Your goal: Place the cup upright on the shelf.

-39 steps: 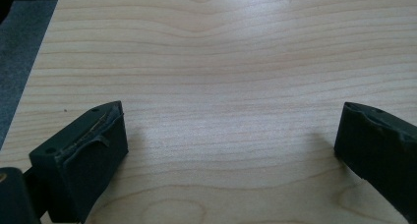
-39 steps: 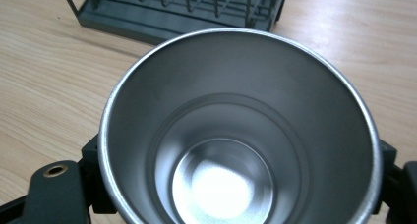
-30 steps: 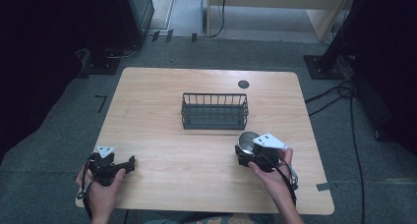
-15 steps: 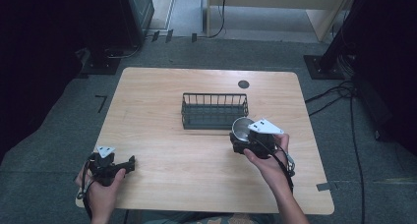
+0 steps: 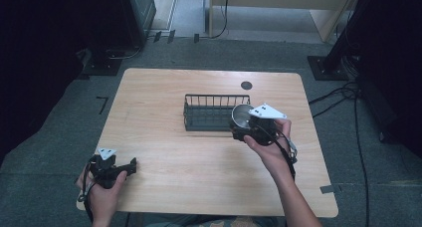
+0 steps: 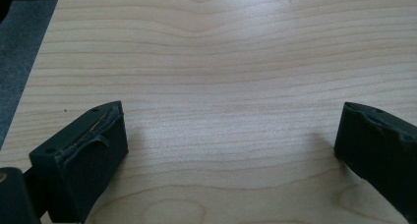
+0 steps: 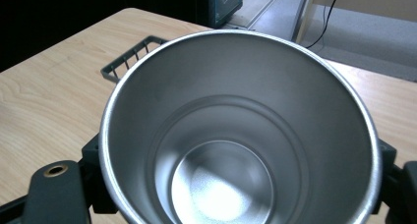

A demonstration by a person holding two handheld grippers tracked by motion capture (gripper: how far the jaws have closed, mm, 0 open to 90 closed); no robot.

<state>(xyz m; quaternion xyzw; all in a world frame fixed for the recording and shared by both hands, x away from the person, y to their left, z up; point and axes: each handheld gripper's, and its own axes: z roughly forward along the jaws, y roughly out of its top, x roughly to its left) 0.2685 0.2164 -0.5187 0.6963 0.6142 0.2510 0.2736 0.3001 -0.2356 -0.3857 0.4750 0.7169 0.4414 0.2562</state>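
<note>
- Right gripper (image 5: 238, 129) is up off the table and further toward frame centre than a second ago, now at the right end of the wire basket (image 5: 215, 112).
- It is clamped on a steel cup (image 5: 242, 116); jaws sit on either side of the cup wall in the right gripper view, mouth open toward the camera, cup (image 7: 241, 130) empty.
- Cup is airborne, tilted, its rim just at the basket's right edge in the high view; not inside yet.
- Left gripper (image 5: 130, 165) hasn't moved: lower left of the high view, jaws spread wide, nothing between them, bare table (image 6: 221, 62) ahead.
- Likely reading: transport nearly done, next is lowering the cup into the basket and releasing.
</note>
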